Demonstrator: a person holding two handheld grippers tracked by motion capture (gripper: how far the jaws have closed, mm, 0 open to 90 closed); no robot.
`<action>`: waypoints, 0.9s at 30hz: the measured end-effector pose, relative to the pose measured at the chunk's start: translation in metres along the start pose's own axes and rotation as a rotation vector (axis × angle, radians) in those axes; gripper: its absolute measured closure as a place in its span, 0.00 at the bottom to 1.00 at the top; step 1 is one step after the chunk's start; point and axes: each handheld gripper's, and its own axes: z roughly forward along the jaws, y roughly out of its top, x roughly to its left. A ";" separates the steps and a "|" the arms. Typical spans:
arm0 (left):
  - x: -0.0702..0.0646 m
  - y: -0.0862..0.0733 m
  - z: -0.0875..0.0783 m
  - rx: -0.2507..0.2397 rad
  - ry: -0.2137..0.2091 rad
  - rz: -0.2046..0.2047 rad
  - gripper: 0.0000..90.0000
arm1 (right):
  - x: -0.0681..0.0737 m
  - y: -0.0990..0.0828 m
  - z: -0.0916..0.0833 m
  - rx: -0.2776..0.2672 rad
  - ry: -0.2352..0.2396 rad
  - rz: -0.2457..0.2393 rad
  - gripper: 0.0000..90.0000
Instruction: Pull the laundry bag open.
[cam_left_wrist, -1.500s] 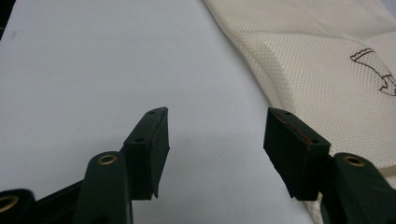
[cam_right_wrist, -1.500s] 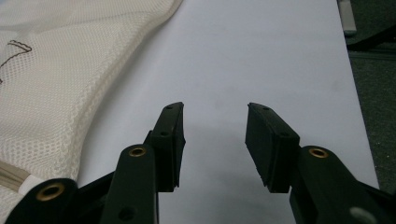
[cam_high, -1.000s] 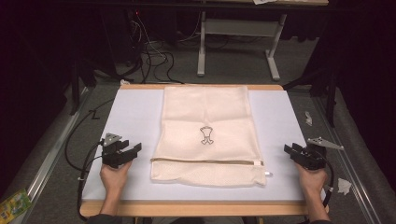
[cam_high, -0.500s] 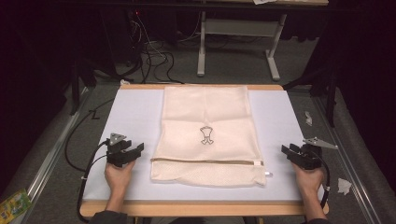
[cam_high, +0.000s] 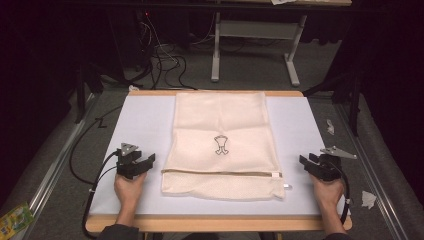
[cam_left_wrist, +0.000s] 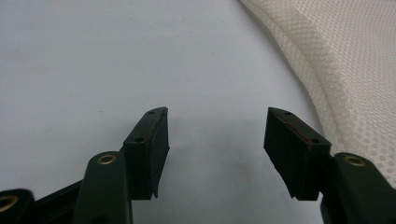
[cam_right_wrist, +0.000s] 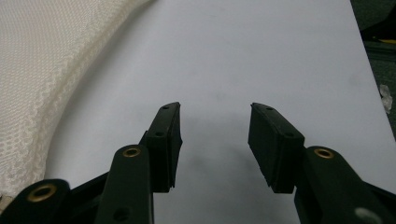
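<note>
A cream mesh laundry bag (cam_high: 222, 135) lies flat in the middle of the white table mat (cam_high: 140, 125), with a small dark emblem (cam_high: 220, 144) and a zipper (cam_high: 222, 173) near its front edge. My left gripper (cam_high: 145, 161) rests on the mat just left of the bag's front corner, open and empty (cam_left_wrist: 217, 135), with the bag's mesh edge (cam_left_wrist: 355, 60) beside its right jaw. My right gripper (cam_high: 306, 162) sits on the mat a little right of the bag, open (cam_right_wrist: 215, 135). Its jaws have just been opening with nothing between them, and the bag (cam_right_wrist: 42, 60) lies to its left.
A wooden rim (cam_high: 215, 222) runs along the table's front. Cables (cam_high: 160, 60) and a metal table frame (cam_high: 250, 35) are on the floor behind. A green packet (cam_high: 15, 218) lies at the lower left, and paper scraps (cam_high: 369, 199) on the floor at right.
Both hands have edged slightly inward toward the bag. The bag has not moved.
</note>
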 end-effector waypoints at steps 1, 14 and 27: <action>0.000 0.000 0.000 0.000 0.000 0.000 0.45 | 0.000 0.000 0.000 0.000 0.000 0.000 0.61; -0.004 -0.002 0.001 0.004 0.015 0.033 0.44 | 0.005 0.000 0.002 0.023 -0.029 -0.029 0.55; -0.006 -0.003 0.000 -0.002 0.014 0.065 0.41 | 0.005 0.000 0.003 0.029 -0.034 -0.027 0.50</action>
